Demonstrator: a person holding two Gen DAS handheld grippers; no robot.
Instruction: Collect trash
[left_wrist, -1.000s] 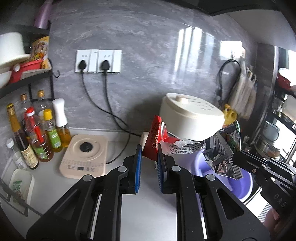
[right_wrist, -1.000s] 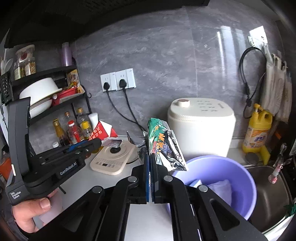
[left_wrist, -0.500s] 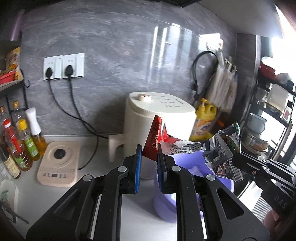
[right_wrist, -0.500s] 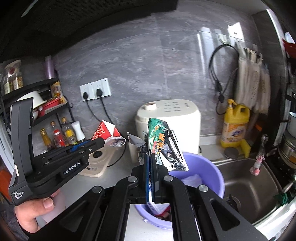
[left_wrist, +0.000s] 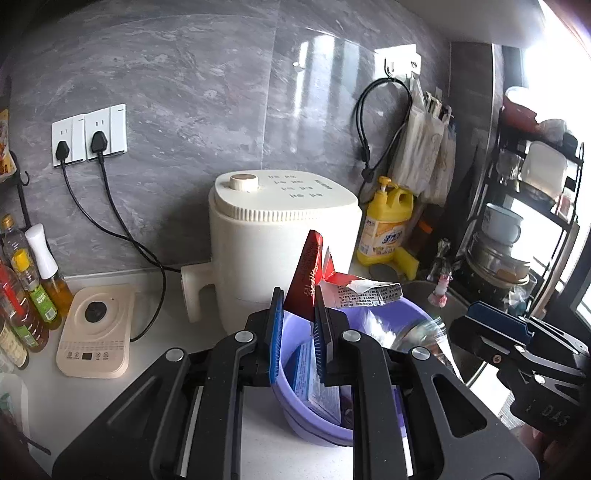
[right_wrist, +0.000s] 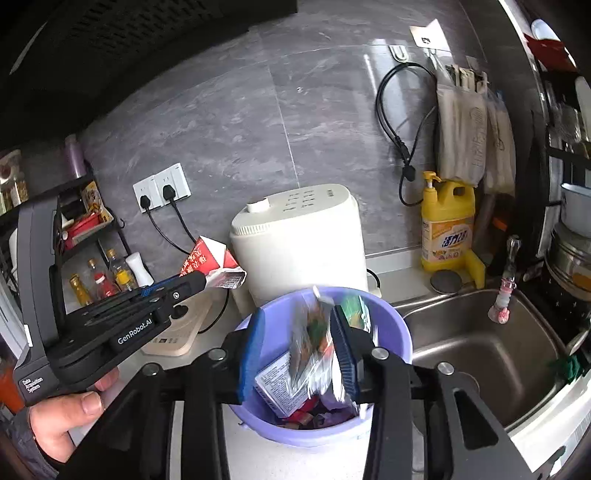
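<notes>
right gripper (right_wrist: 297, 341) jaws just opening, foil packet (right_wrist: 314, 343) dropping loose between them over the bin (right_wrist: 400, 341) | left gripper (left_wrist: 297, 332) gripping red carton (left_wrist: 306, 280) above the rim | advice: centre it before releasing

- Basin (right_wrist: 400, 334): lilac purple.
- Carton (left_wrist: 308, 275) just behind the basin: red with white lettering, its flap white and grey with small print.
- Snack bag (right_wrist: 314, 345) over the basin: silver foil, green and orange print.
- Cooker (left_wrist: 280, 236) behind the basin: cream.
- Detergent bottle (right_wrist: 447, 221) to the basin's right: yellow, orange label.
- Tongs' pads (right_wrist: 253, 354): blue.
</notes>
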